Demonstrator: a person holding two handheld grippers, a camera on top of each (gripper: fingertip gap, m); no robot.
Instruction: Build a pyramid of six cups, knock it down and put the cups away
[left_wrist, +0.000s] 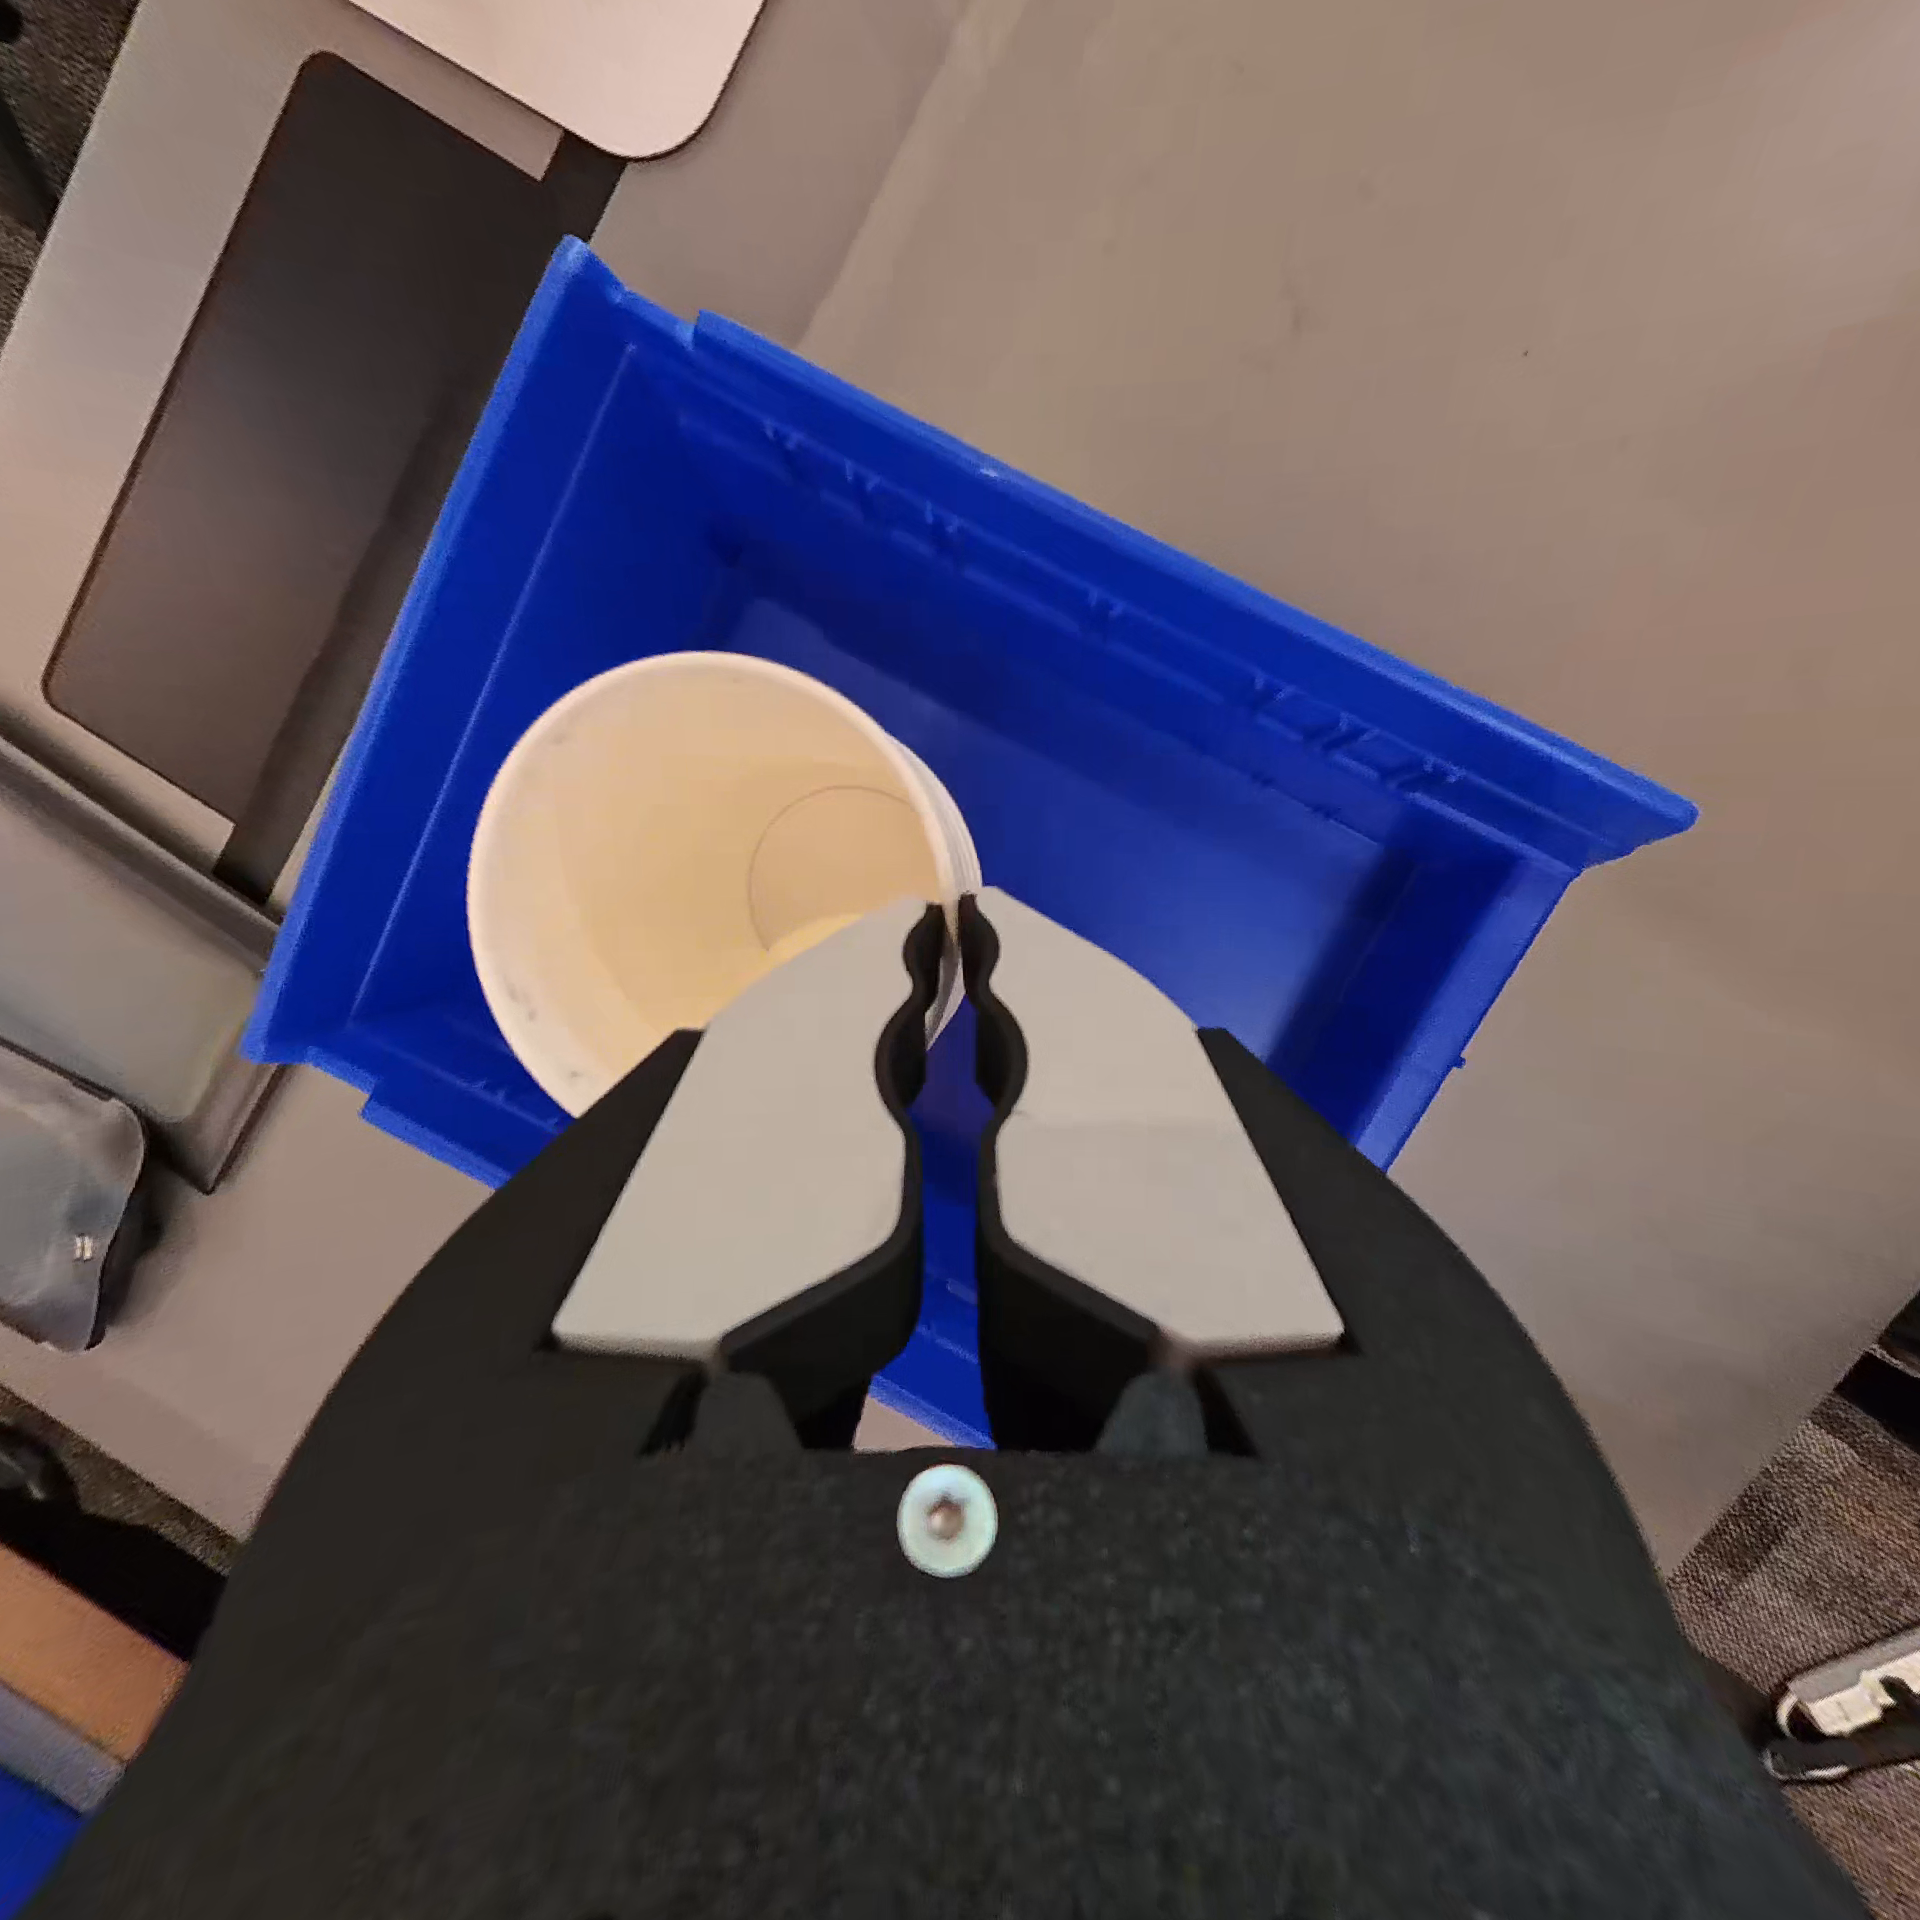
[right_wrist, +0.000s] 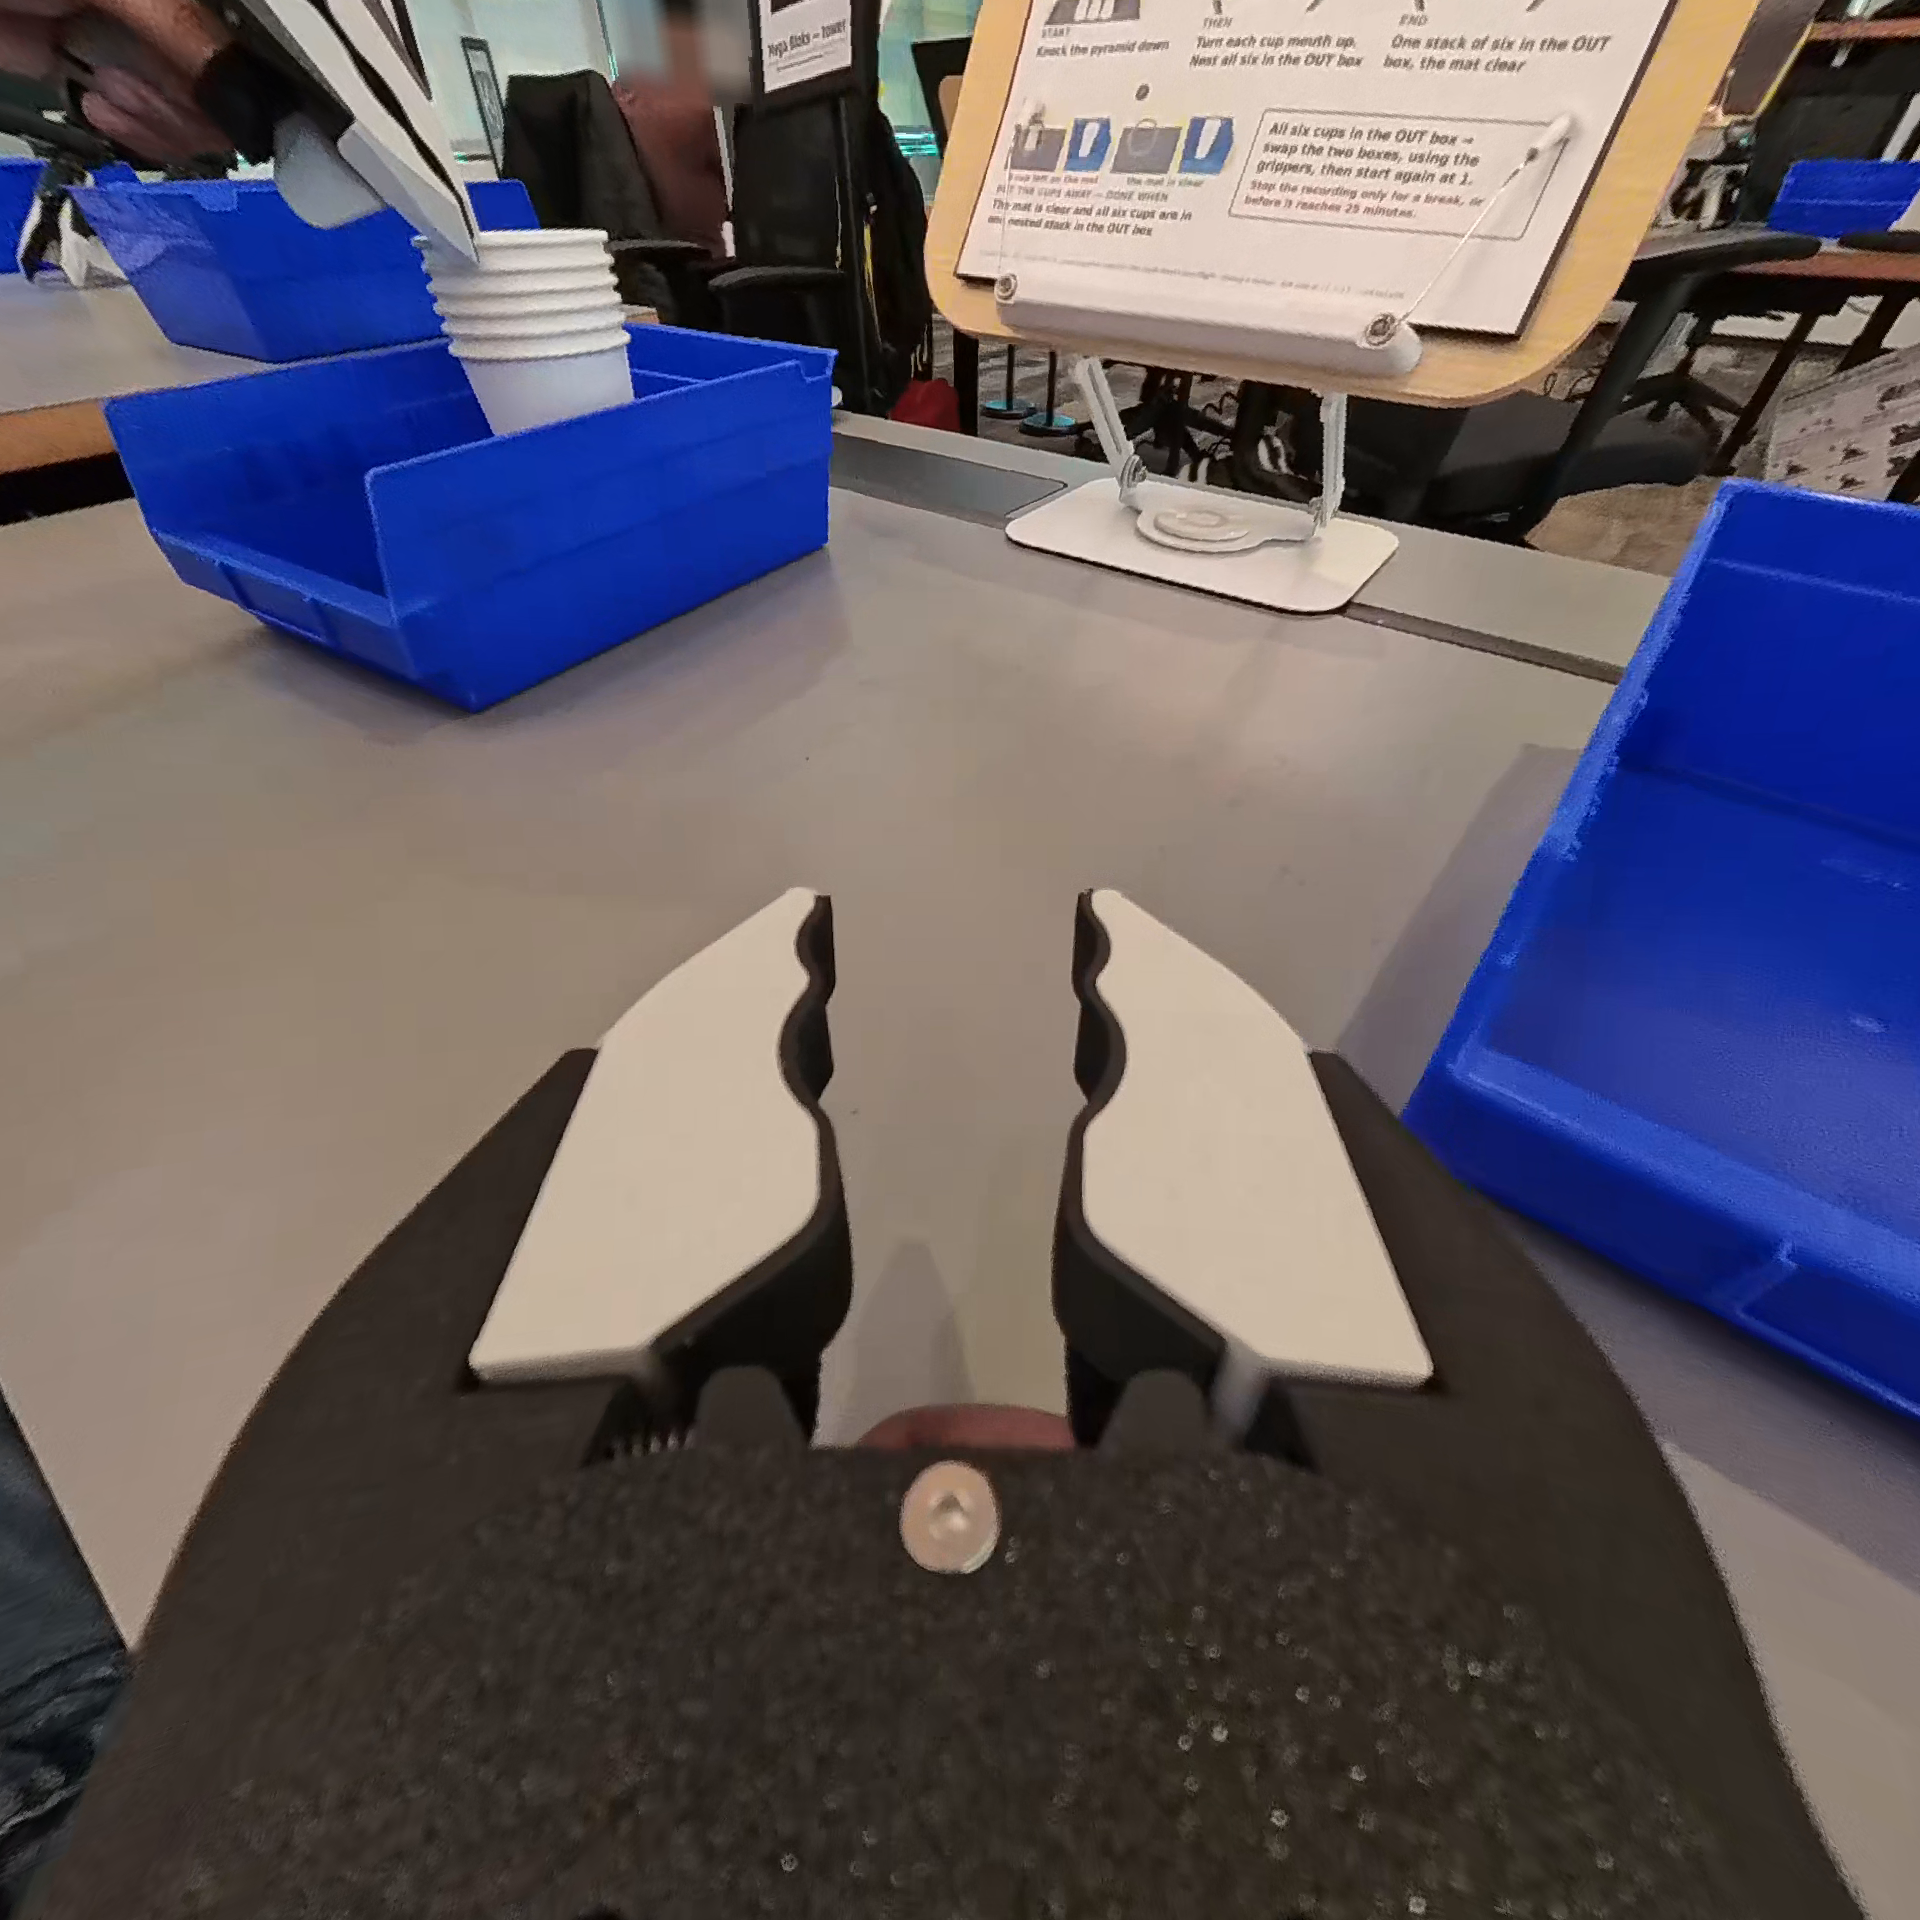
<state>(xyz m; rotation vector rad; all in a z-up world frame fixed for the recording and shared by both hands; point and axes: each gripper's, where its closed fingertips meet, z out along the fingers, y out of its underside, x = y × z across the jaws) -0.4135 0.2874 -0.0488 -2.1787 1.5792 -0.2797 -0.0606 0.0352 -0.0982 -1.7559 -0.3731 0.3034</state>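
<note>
My left gripper (left_wrist: 952, 914) is shut on the rim wall of a nested stack of white paper cups (left_wrist: 665, 862), mouth up, over a blue bin (left_wrist: 1143, 727). One pad is inside the rim, the other outside. The right wrist view shows the same stack (right_wrist: 535, 322) tilted in the far-left blue bin (right_wrist: 582, 561), with the left gripper (right_wrist: 457, 234) pinching its rim from above. My right gripper (right_wrist: 954, 914) is open and empty, low over the grey table (right_wrist: 727, 831).
A second blue bin (right_wrist: 1714, 987) stands at the right table edge. A white stand with an instruction board (right_wrist: 1226, 312) is at the back. Another blue bin (right_wrist: 249, 270) sits on a farther table.
</note>
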